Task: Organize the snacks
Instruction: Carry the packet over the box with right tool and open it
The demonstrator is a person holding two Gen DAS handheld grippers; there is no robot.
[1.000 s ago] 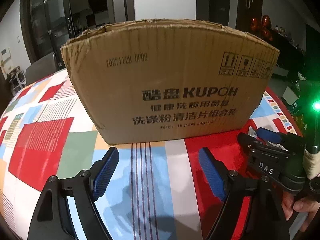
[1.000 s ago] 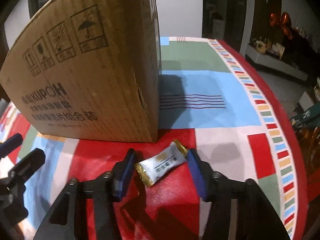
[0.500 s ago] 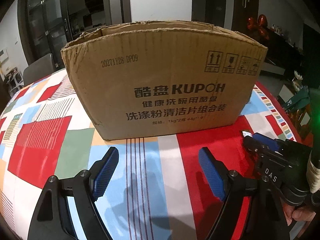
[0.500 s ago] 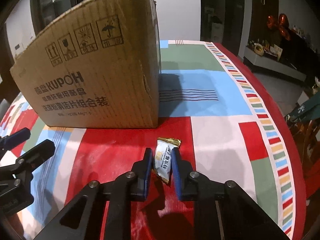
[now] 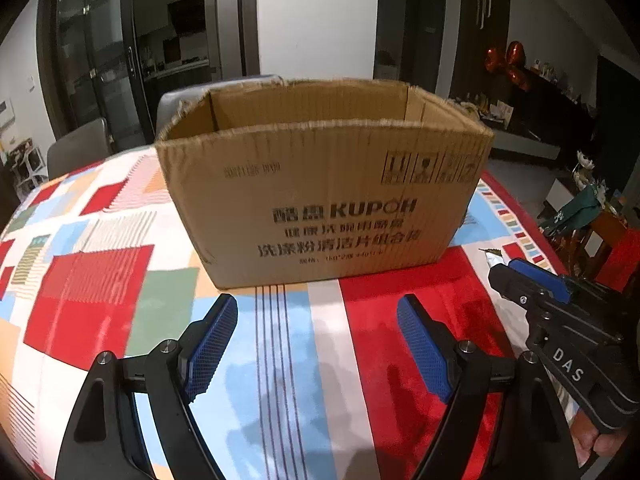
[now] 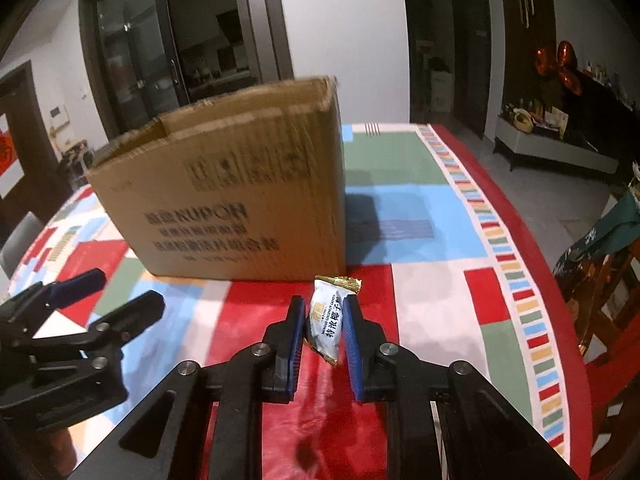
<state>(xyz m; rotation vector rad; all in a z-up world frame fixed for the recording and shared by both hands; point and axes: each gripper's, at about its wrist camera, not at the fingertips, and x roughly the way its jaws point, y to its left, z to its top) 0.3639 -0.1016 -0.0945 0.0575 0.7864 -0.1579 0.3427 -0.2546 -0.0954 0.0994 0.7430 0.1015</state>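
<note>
- The candy (image 6: 327,322) sits between the blue pads of the right tool (image 6: 324,332), which pinches it, above the table (image 6: 432,280).
- The left tool (image 5: 316,348) is spread wide, holding nothing.
- The print on the cardboard box (image 6: 240,200) is blurred.

Dim room. White wall (image 5: 316,20) behind table (image 5: 100,280) with patchwork cloth; left of wall, dark glass doors (image 5: 100,60); right, dark cabinet (image 5: 480,28) and low sideboard (image 6: 560,152) bearing copper balloons (image 6: 560,64). Grey chair (image 5: 76,152) at table's far left.
</note>
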